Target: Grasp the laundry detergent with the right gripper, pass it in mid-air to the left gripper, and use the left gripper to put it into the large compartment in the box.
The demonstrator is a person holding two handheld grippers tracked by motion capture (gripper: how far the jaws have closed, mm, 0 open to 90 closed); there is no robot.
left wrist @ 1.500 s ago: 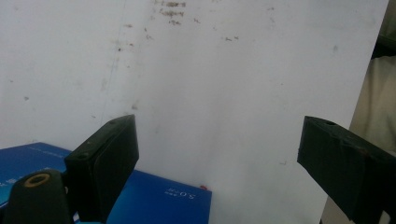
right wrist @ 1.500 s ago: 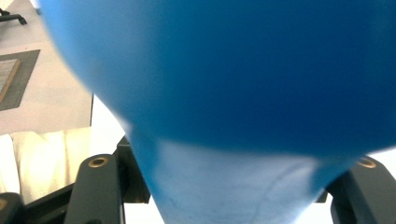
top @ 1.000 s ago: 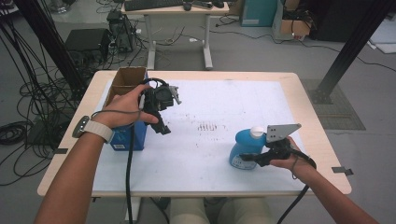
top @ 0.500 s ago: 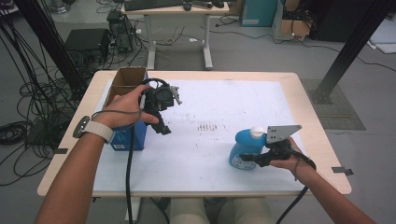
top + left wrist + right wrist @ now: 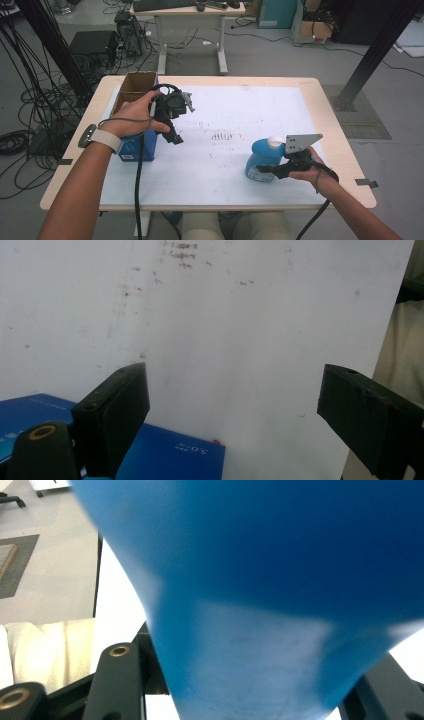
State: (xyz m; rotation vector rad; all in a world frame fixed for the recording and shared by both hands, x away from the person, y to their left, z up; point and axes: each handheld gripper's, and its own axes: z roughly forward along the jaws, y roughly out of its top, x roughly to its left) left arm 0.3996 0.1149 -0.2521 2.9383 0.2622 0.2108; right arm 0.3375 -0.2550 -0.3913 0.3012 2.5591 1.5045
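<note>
A blue bottle [image 5: 261,156] with a white cap stands on the white table top [image 5: 235,105] at the front right. My right gripper [image 5: 261,170] is shut on its lower body, and in the right gripper view the bottle's blue wall [image 5: 280,580] sits tight between the jaws. My left gripper [image 5: 175,135] hangs above the table's left side, jaws pointing down and standing wide apart with nothing between them [image 5: 235,390]. A blue box [image 5: 136,148] with an open cardboard top stands just to its left, and its blue face [image 5: 170,455] shows beside the left jaw.
The table top carries faint dark smudges [image 5: 222,135] near its middle. Behind the table stands a second desk [image 5: 187,10] with a keyboard. Cables and equipment [image 5: 45,60] crowd the floor at the left, and a black post [image 5: 372,55] rises at the right.
</note>
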